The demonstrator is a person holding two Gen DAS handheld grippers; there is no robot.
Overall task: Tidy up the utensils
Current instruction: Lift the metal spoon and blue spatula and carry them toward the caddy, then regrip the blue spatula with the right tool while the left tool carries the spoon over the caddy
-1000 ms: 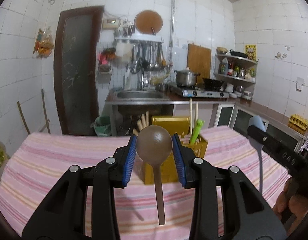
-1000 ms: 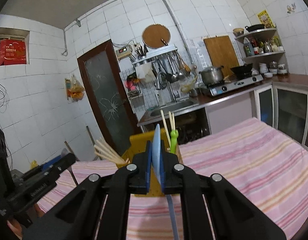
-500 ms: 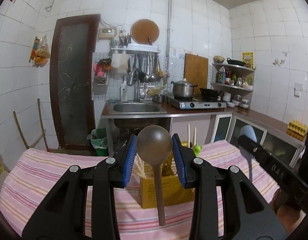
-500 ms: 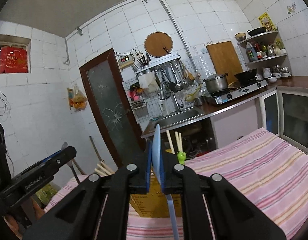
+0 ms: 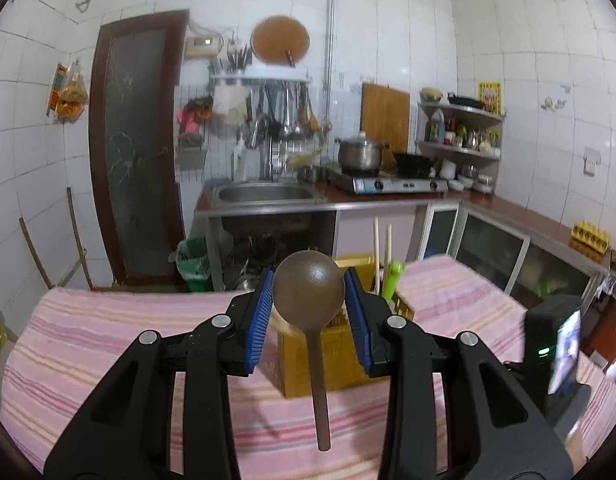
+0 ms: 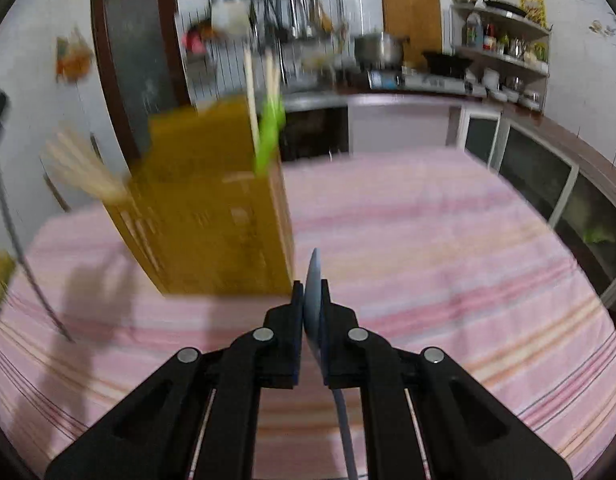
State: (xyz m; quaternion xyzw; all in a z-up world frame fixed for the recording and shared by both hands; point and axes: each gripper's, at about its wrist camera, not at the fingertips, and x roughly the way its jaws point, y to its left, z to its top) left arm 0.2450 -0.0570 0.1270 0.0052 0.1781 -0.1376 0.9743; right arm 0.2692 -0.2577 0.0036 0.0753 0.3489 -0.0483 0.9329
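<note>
My left gripper (image 5: 308, 300) is shut on a brown spoon (image 5: 309, 294), bowl up between the blue pads, handle hanging down. It is held above the striped table, in front of the yellow utensil holder (image 5: 328, 360). My right gripper (image 6: 311, 300) is shut on a pale blue spoon (image 6: 314, 296), seen edge-on, low over the table just right of the yellow holder (image 6: 211, 208). The holder carries wooden chopsticks (image 6: 83, 168) on its left side and a green utensil (image 6: 269, 132) with two sticks at its right corner. The right view is motion-blurred.
The table wears a pink striped cloth (image 6: 428, 240). Behind it stand a sink (image 5: 263, 196), a stove with a pot (image 5: 362, 154), corner shelves and glass-door cabinets (image 5: 488, 248). The right gripper's body with a lit screen (image 5: 560, 344) shows at the right edge.
My right gripper has dropped sharply towards the table, beside the holder. My left gripper rose, then tilted down a little, still holding the brown spoon.
</note>
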